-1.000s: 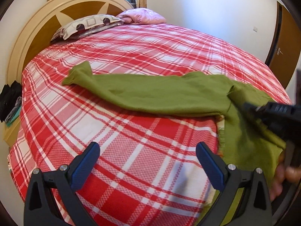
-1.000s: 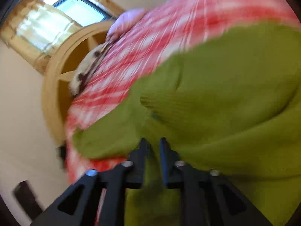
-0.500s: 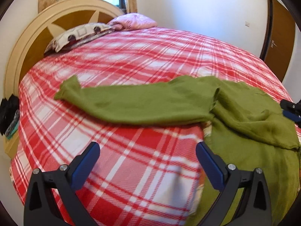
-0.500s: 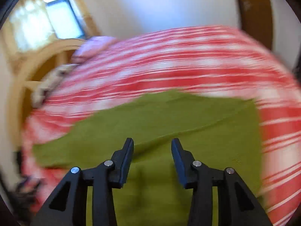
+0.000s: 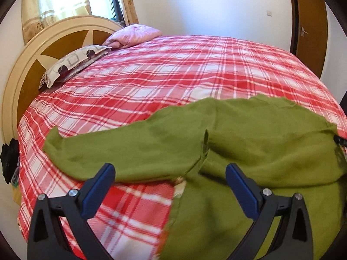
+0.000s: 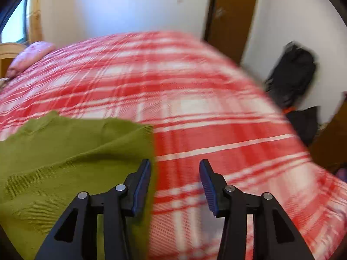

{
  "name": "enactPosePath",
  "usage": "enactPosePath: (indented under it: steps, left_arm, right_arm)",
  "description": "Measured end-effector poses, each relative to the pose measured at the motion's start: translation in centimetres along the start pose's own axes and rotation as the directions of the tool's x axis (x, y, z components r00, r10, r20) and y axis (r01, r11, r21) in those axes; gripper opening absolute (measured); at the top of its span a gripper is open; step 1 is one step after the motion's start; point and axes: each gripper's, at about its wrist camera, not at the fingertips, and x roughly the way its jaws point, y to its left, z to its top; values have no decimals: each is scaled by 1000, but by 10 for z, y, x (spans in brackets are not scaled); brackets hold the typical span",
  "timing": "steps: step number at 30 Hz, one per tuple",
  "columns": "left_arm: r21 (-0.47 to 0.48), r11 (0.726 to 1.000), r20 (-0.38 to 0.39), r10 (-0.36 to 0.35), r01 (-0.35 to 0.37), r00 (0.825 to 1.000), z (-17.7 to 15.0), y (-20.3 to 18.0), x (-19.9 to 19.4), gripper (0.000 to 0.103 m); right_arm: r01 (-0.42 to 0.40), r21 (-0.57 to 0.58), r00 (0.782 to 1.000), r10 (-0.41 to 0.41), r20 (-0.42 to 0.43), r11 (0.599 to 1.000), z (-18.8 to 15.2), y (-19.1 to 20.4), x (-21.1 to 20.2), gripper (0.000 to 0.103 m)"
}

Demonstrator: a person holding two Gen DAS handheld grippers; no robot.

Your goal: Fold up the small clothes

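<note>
A green knit garment (image 5: 249, 143) lies on the red plaid bed cover (image 5: 173, 75), one sleeve stretched out to the left (image 5: 104, 147). My left gripper (image 5: 170, 181) is open and empty, hovering just above the garment's near edge where the sleeve meets the body. In the right wrist view the same green garment (image 6: 65, 162) fills the lower left. My right gripper (image 6: 174, 184) is open and empty over the garment's right edge, its left finger above the cloth, its right finger above the bed cover (image 6: 216, 119).
A cream and brown headboard (image 5: 28, 65), a patterned pillow (image 5: 73, 62) and a pink bundle (image 5: 132, 35) lie at the bed's far end. A wooden door (image 5: 310, 21) stands at right. Dark bags (image 6: 292, 75) sit by the wall past the bed's right side.
My right gripper let go of the green garment, opened and swung right to its edge. My left gripper moved forward and right, closer over the garment.
</note>
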Motion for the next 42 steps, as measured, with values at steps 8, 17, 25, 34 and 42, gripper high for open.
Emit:
enactPosePath:
  steps: [8, 17, 25, 34, 42]
  left_arm:
    - [50, 997, 4, 66, -66, 998, 15, -43, 25, 103]
    - [75, 984, -66, 166, -161, 984, 13, -56, 70, 103]
    - [-78, 992, -137, 92, -104, 986, 26, -33, 90, 103]
    - [-237, 969, -47, 61, -70, 997, -4, 71, 31, 103]
    - [-614, 777, -85, 114, -142, 990, -14, 229, 46, 103]
  right_arm:
    - [-459, -128, 889, 451, -83, 879, -13, 67, -53, 47]
    - [-374, -246, 927, 357, -110, 894, -90, 53, -82, 50]
    - [-380, -153, 925, 377, -53, 912, -113, 17, -85, 54]
    - [-412, -148, 910, 414, -20, 899, -119, 19, -88, 62]
    - [-392, -175, 918, 395, -17, 903, -122, 25, -91, 64]
